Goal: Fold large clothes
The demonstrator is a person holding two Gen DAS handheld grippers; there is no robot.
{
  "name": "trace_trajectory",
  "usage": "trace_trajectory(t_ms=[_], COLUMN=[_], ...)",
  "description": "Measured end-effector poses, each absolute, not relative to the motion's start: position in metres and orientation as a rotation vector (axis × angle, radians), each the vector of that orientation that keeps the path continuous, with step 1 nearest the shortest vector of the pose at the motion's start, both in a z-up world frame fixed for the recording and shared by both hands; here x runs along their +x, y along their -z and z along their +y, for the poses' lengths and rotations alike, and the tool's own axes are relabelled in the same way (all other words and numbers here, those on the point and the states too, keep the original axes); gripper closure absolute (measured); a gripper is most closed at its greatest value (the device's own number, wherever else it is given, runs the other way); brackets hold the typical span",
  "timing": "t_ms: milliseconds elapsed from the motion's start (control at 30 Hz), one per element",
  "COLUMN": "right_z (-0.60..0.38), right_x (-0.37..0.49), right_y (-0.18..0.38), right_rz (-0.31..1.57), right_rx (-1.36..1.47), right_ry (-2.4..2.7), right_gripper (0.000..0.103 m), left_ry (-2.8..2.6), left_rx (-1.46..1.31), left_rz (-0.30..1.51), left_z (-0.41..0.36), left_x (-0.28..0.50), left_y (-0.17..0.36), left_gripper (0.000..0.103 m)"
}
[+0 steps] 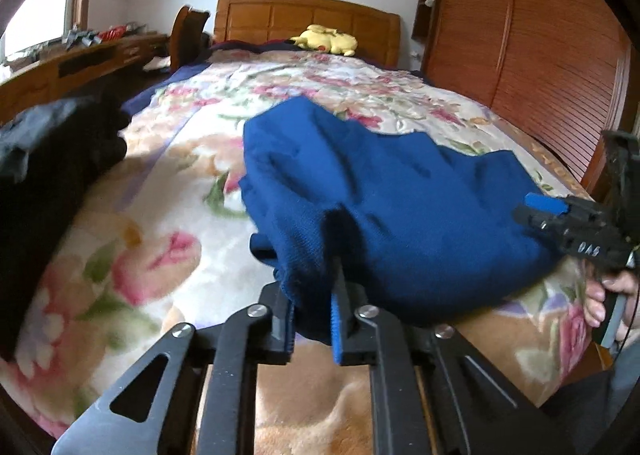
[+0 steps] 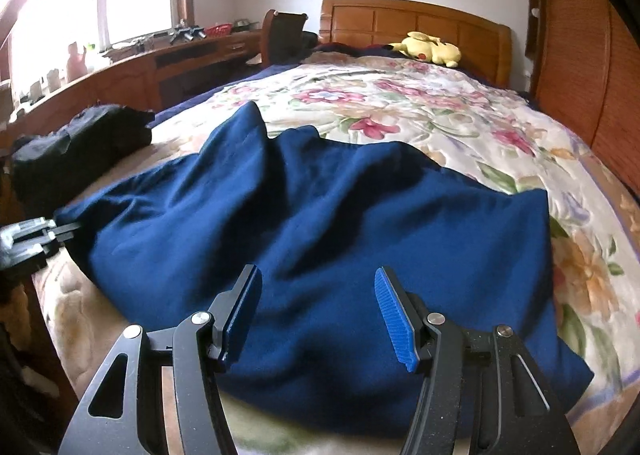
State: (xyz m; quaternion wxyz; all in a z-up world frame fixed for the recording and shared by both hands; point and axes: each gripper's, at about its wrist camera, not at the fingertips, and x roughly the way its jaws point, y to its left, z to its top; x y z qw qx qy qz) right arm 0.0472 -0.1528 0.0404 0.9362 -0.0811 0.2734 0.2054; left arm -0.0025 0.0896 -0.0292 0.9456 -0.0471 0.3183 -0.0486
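— Where did the blue garment lie?

— Bunched across the near part of the bed, on the flowered blanket, with a black heap of clothes to its far left. It looked a soft, thick knit, limp rather than stiff and, I'd judge, fairly heavy; it would sag and drag if lifted by one point.

— And the tongs?

— The left tongs were clamped on a fold at the garment's near left edge. The right tongs stood apart just over the near edge of the cloth, their pads pressing nothing.

— Where would you take hold?

— At the near edge on the right, matching the left grip, so the cloth could be spread before folding. The ribbed pads ought to hold that weave without slipping.
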Motion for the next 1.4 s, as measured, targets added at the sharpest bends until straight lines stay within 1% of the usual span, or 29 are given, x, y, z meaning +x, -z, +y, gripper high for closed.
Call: trace_trajectory(t_ms=[200,333,500,733,867,967,1067,1100,1133,1167,1200,1267,1300,1333,1367,1400], right_z=[-0.17,-0.198,-0.241,-0.292,-0.302,-0.306,-0.304,-0.304,-0.304,-0.303,-0.302,-0.301,-0.302,-0.301,-0.299,-0.298], right_x=[0.048,0.041,0.03,0.009,-0.001,-0.004,-0.001,-0.002,-0.003,-0.004,-0.004,-0.001,-0.001,-0.001,-0.002,-0.004], right_y=[-0.039,-0.045,-0.047,-0.045,-0.046,-0.044,-0.041,-0.041,-0.04,-0.042,-0.043,-0.047,-0.048,-0.047,-0.048,-0.049], right_rz=[0.568,0.551,0.534,0.527,0.525,0.527,0.536,0.538,0.542,0.542,0.54,0.531,0.525,0.52,0.515,0.509], right_rx=[-0.176,-0.158,-0.137,-0.109,-0.098,-0.091,-0.098,-0.1,-0.105,-0.105,-0.101,-0.087,-0.086,-0.089,-0.092,-0.094], right_ry=[-0.383,-0.343,-0.286,-0.22,-0.199,-0.192,-0.187,-0.188,-0.191,-0.189,-0.188,-0.192,-0.195,-0.198,-0.2,-0.201], right_gripper=[0.042,0.042,0.042,0.042,0.042,0.042,0.042,0.042,0.042,0.042,0.042,0.042,0.042,0.042,0.042,0.042], left_ry=[0.135,0.186,0.284,0.437,0.496,0.521,0.539,0.537,0.532,0.527,0.52,0.507,0.494,0.485,0.474,0.462], left_rx=[-0.027,0.057,0.176,0.274,0.296,0.307,0.282,0.277,0.269,0.263,0.253,0.243,0.239,0.234,0.228,0.222], left_rz=[0.547,0.488,0.452,0.448,0.479,0.525,0.575,0.573,0.558,0.546,0.528,0.51,0.505,0.503,0.499,0.493], left_z=[0.057,0.009,-0.068,-0.167,-0.198,-0.207,-0.203,-0.203,-0.198,-0.196,-0.188,-0.179,-0.17,-0.164,-0.157,-0.149], left_x=[0.012,0.029,0.052,0.058,0.059,0.061,0.058,0.055,0.05,0.047,0.04,0.035,0.031,0.03,0.029,0.028], left_y=[-0.019,-0.052,-0.077,-0.087,-0.078,-0.064,-0.056,-0.055,-0.055,-0.056,-0.058,-0.059,-0.061,-0.06,-0.06,-0.06], left_gripper=[0.095,0.095,0.096,0.096,0.096,0.094,0.087,0.081,0.072,0.068,0.061,0.06,0.057,0.049,0.045,0.034])
